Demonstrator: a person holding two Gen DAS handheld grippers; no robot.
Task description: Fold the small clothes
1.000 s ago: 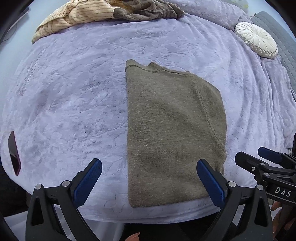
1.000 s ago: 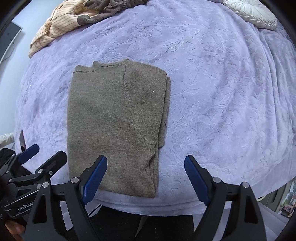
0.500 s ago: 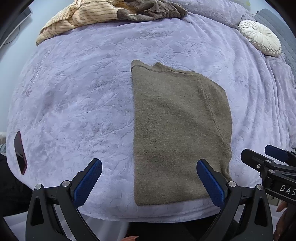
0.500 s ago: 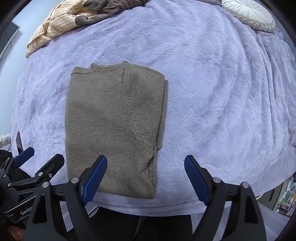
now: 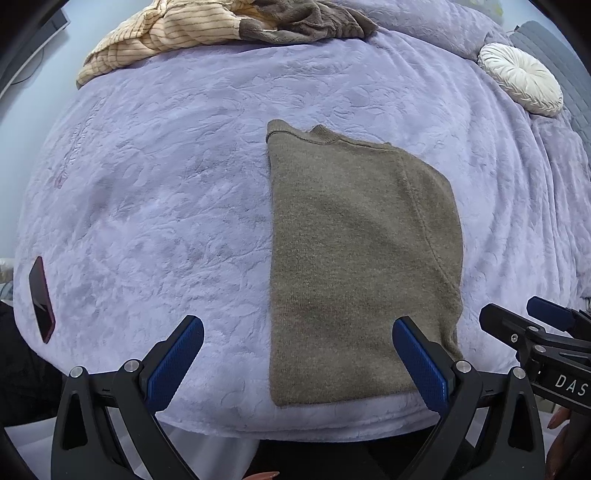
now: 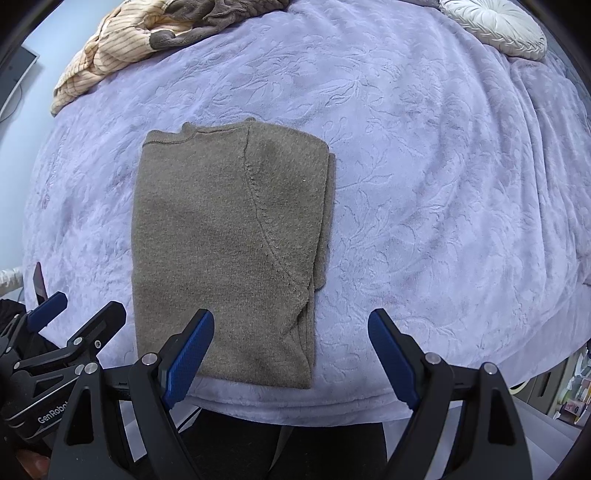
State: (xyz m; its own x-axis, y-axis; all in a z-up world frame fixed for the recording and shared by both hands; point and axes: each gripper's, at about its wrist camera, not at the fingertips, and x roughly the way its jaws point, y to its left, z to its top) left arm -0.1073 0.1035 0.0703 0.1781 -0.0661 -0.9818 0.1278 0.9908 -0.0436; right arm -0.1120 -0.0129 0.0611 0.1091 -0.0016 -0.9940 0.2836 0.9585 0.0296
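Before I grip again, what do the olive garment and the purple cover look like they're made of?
Olive garment: looks like soft matte knit, maybe wool; fine fuzzy grain, stitched seam. Purple cover: plush fleece-like fabric, faint sheen, embossed leaf pattern. Fibre content cannot be told.

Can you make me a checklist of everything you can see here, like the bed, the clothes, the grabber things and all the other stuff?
Surface: lavender embossed blanket covering a bed.
Job's things: olive knit sweater, folded into a tall rectangle, lying flat near the front edge.
Clutter: striped cream garment and grey-brown fleece heaped at the far side; round white cushion; dark phone at the left edge.
Grippers: left gripper open, holding nothing; right gripper open, holding nothing.
Cables: a thin one by the dark screen, unclear.
Surroundings: shelves with small items, blurred.
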